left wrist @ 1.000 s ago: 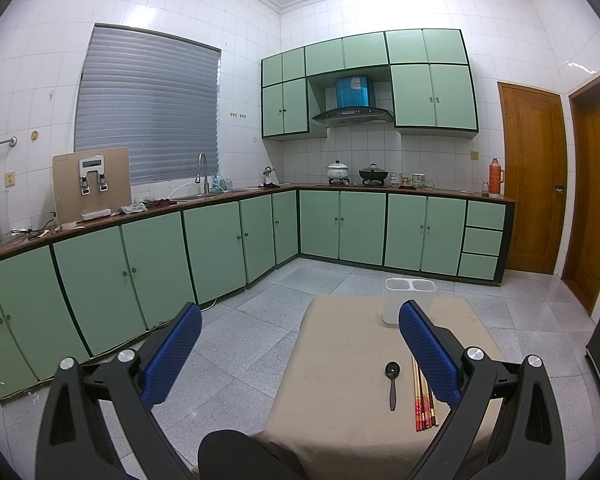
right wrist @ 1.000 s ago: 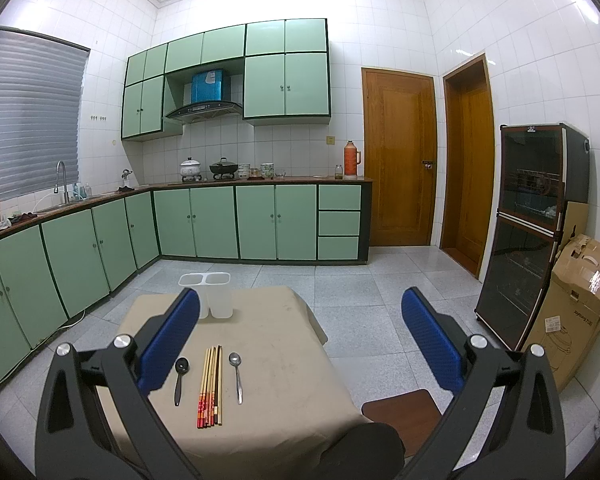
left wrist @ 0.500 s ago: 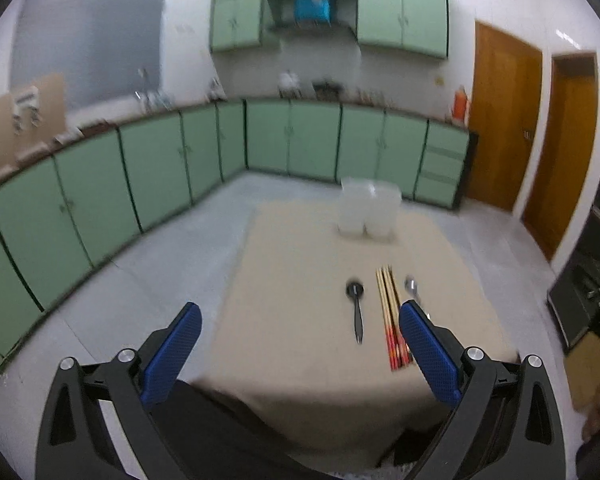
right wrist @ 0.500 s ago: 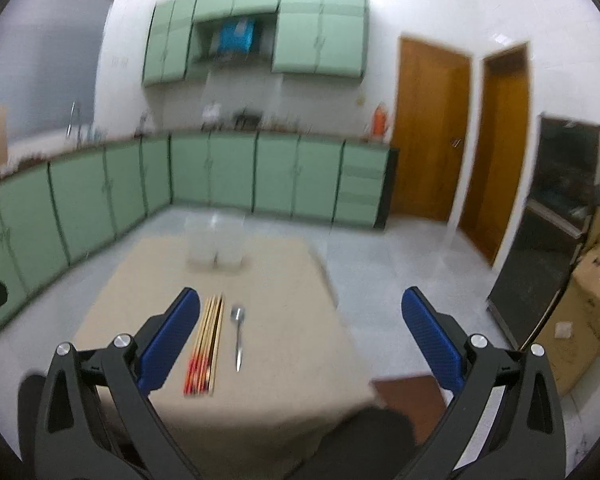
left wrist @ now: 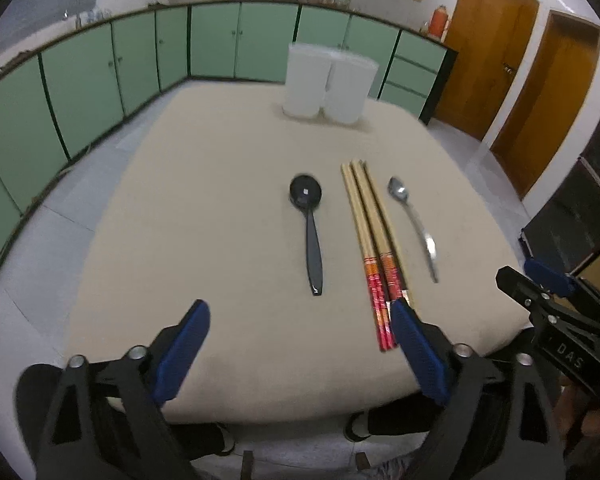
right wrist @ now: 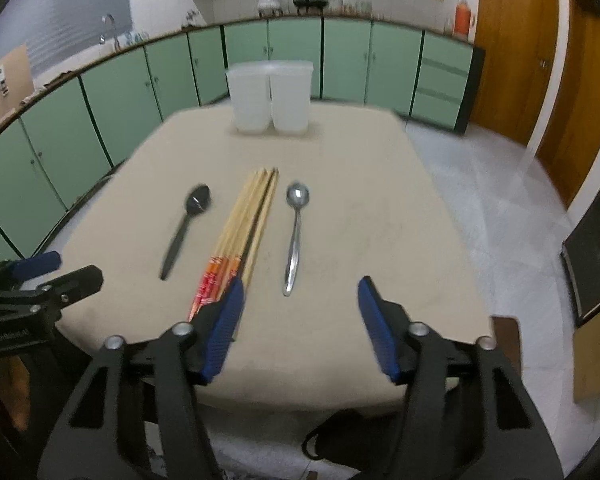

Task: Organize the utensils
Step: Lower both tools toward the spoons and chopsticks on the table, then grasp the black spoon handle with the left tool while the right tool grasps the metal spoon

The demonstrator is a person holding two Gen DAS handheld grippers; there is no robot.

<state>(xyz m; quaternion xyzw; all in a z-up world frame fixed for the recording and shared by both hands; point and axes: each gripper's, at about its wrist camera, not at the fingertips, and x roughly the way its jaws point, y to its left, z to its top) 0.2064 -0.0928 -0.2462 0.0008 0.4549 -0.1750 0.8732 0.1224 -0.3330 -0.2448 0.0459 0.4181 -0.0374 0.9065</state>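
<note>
A: Where do the utensils lie?

B: On the beige table (left wrist: 220, 208), in a row. The black spoon (left wrist: 309, 224) is on the left, the bundle of chopsticks (left wrist: 370, 236) in the middle and the metal spoon (left wrist: 414, 224) on the right, each apart from the next, bowls and tips pointing to the far edge.

A: And the holder?

B: The white two-part utensil holder (right wrist: 269, 96) stands upright near the far edge, well apart from the row. Its rim is blurred, so I cannot tell what is inside.

A: The tools?

B: The left gripper (left wrist: 300, 348) hangs over the near edge, jaws spread wide, holding nothing. The right gripper (right wrist: 300, 320) is likewise spread wide and bare, near the metal spoon's handle end.
</note>
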